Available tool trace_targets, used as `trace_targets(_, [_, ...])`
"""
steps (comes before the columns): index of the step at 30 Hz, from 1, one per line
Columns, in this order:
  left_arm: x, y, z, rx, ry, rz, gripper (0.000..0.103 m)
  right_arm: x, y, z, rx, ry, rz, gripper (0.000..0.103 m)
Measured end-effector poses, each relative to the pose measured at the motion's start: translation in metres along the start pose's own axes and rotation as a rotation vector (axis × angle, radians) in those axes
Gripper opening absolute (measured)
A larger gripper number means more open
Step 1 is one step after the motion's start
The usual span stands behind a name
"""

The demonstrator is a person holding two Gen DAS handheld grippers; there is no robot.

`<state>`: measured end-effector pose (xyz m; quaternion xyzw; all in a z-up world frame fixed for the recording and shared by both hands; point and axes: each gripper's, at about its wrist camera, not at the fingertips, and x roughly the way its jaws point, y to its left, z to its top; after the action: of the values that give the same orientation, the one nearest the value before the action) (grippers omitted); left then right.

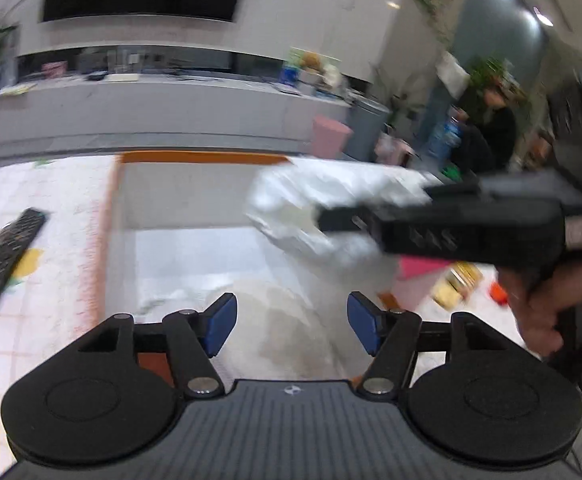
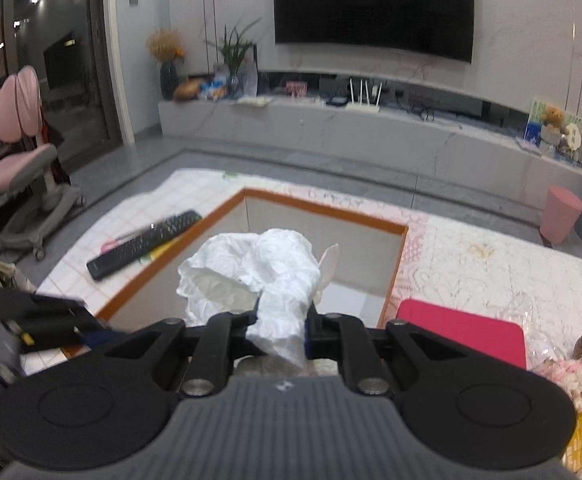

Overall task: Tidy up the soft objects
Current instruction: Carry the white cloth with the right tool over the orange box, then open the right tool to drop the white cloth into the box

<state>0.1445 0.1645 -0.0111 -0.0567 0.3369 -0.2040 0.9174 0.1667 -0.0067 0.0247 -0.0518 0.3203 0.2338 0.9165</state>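
Here right gripper [image 2: 282, 326] tilted down, clamping white cloth [image 2: 275, 268] above tray [image 2: 323, 208].

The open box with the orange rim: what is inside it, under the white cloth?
The right gripper holds the white cloth above the box. Pale inner walls and a light floor show; the cloth hides the middle of the floor.

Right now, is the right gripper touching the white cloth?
Touching. The right wrist view shows the right gripper with its blue pads closed on the white cloth, which bunches up above them.
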Motion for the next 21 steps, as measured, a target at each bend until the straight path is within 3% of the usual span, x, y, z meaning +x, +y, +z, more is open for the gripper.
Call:
trace_targets(4, [-0.011,0.027,-0.001,-0.091,-0.037,0.041,0.075,0.009,0.007,0.004,-0.045,0.09,0.032,0.012])
trace_targets(9, [-0.005,0.042,-0.002,-0.17,-0.011,0.081,0.074,0.031,0.044,-0.002,-0.262,0.16,-0.009,0.012])
trace_targets(12, [-0.003,0.047,0.002,-0.168,0.007,0.094,0.073,0.052,0.058,-0.007,-0.321,0.229,-0.004,0.012])
trace_targets(16, [-0.003,0.045,-0.001,-0.153,0.015,0.092,0.073,0.078,0.074,-0.018,-0.451,0.268,-0.099,0.015])
trace_targets(21, [-0.005,0.047,-0.002,-0.169,0.012,0.099,0.073,0.092,0.077,-0.019,-0.441,0.278,-0.091,0.024])
